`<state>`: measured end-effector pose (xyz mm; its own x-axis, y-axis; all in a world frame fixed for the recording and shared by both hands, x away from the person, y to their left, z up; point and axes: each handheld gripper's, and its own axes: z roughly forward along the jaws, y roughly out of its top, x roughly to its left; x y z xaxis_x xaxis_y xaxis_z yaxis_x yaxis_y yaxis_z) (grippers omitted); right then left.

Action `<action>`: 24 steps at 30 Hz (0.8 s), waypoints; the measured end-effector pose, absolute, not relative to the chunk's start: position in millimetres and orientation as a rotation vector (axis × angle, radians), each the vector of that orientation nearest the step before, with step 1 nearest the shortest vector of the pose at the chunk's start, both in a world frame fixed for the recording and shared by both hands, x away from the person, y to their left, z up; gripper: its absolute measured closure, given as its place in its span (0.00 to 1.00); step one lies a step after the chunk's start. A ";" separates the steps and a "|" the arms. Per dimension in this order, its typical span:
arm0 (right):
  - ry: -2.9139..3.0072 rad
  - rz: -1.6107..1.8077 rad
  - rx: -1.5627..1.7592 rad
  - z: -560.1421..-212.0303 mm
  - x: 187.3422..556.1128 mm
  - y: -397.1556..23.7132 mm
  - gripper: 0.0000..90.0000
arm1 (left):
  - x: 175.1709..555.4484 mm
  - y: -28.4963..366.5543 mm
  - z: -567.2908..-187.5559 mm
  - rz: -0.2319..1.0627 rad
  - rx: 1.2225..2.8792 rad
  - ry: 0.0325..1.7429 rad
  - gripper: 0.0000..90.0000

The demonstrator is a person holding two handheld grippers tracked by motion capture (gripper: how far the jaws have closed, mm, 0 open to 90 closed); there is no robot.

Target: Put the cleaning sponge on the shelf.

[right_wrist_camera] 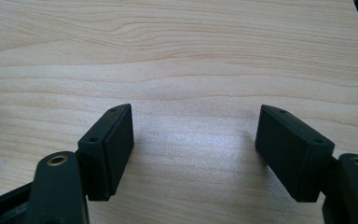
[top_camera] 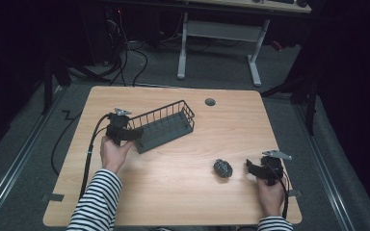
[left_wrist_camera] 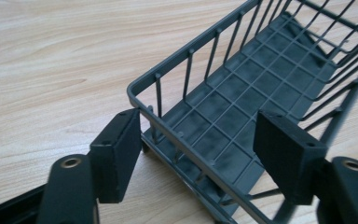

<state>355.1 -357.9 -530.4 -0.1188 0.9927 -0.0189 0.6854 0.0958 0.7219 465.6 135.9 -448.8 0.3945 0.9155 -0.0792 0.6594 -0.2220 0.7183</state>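
Overhead view; two close tool-mounted views

Matt grey wire basket (left_wrist_camera: 270,88), wooden table (top_camera: 173,192)

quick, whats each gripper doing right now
Left gripper: open, jaws astride the near end wall of the wire basket.
Right gripper: open, holding nothing, over the table.

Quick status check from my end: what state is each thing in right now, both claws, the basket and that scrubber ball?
Left claw: open, jaws straddling the basket's near end wall, not clamped.
Right claw: open, nothing between its jaws, bare table beneath.
Wire basket: upright on the table, empty.
Scrubber ball: loose on the table, just left of the right claw, untouched.
Table: wooden, bare around both items.
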 end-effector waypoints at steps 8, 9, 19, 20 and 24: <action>1.864 0.777 1.640 -530.4 355.1 -357.8 0.31 | 463.9 138.7 -453.4 0.463 1.976 1.343 0.52; 1.864 0.777 1.640 -530.4 355.1 -357.8 0.31 | 463.0 138.2 -453.4 0.463 1.975 1.339 0.52; 1.864 0.778 1.641 -530.4 355.0 -357.6 0.31 | 452.5 136.8 -453.2 0.459 1.977 1.331 0.55; 1.864 0.778 1.641 -530.4 355.0 -357.6 0.31 | 452.5 136.8 -453.2 0.459 1.977 1.331 0.55; 1.864 0.778 1.640 -530.4 355.0 -357.7 0.31 | 445.2 136.5 -453.8 0.449 1.975 1.318 0.55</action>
